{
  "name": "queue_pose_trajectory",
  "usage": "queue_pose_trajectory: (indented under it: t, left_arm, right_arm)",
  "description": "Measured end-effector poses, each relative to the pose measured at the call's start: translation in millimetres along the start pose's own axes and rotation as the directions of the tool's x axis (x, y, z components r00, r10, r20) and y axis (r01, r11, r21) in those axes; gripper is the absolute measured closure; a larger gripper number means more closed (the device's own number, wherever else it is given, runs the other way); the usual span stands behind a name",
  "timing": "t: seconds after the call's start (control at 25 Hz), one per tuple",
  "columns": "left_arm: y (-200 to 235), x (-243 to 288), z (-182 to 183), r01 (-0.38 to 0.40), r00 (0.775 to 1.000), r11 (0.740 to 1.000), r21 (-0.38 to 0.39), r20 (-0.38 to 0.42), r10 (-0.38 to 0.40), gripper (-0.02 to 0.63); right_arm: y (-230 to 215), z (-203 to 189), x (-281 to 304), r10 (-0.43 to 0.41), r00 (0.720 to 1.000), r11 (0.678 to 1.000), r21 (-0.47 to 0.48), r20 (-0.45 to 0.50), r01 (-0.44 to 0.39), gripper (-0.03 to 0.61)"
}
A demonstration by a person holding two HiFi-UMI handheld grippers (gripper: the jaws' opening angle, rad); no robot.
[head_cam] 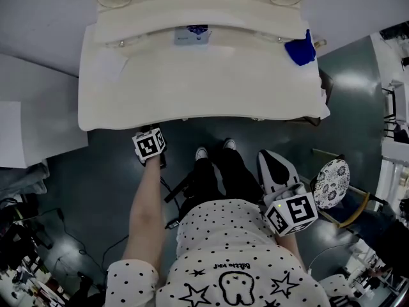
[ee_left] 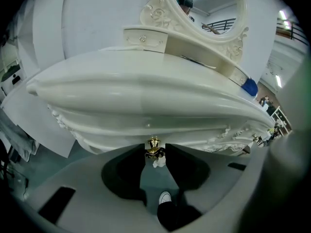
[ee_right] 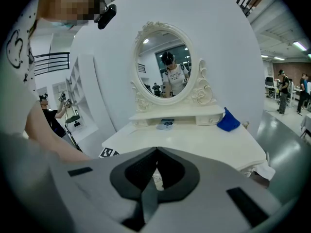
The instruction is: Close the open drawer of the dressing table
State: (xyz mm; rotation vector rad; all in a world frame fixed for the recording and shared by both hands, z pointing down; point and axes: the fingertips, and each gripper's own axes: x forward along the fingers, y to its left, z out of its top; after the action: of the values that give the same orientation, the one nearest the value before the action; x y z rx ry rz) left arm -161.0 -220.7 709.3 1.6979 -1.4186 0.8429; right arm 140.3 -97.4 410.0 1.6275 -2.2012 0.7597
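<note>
Right gripper (head_cam: 273, 165) hung at four o'clock, jaws together, empty, while left gripper (ee_left: 155, 152) pinched the gold knob (ee_left: 153, 143) of the drawer (ee_left: 148, 126), best pushed squarely toward twelve.

Head view dim; gripper views bright, fisheye-warped, dark at corners.

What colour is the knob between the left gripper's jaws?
Gold, like polished brass. The drawer knob shows best in the left gripper view.
</note>
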Motion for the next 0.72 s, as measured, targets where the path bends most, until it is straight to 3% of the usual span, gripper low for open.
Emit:
queue_pose_trajectory:
  t: [0.32, 0.52, 0.64, 0.72]
  left_arm:
    - [0.4, -1.7, -2.6, 0.003, 1.0, 1.0, -0.023, 0.003, -0.003, 0.462]
    - [0.0, -16.3, -24.4, -0.001, 1.0, 1.0, -0.015, 0.0, 0.001, 0.456]
    - [-1.7, -34.4, -29.3, -0.011, 0.998, 1.0, 0.026, 0.059, 0.009, 0.457]
    - [-3.7, -50.2, -25.6, -0.019, 0.993, 0.999, 0.047, 0.119, 0.013, 0.51]
  right_arm:
    - [-1.0, -3.0, -8.2, 0.0, 1.0, 1.0, -0.004, 0.006, 0.0, 0.569]
    - [1.1, -3.6, -10.3, -0.002, 1.0, 1.0, 0.008, 0.024, 0.002, 0.569]
    - [3.8, -3.0, -9.1, 0.005, 0.999, 1.0, 0.006, 0.033, -0.005, 0.569]
    - [6.3, -2.6, -8.0, 0.013, 0.999, 1.0, 0.003, 0.04, -0.013, 0.569]
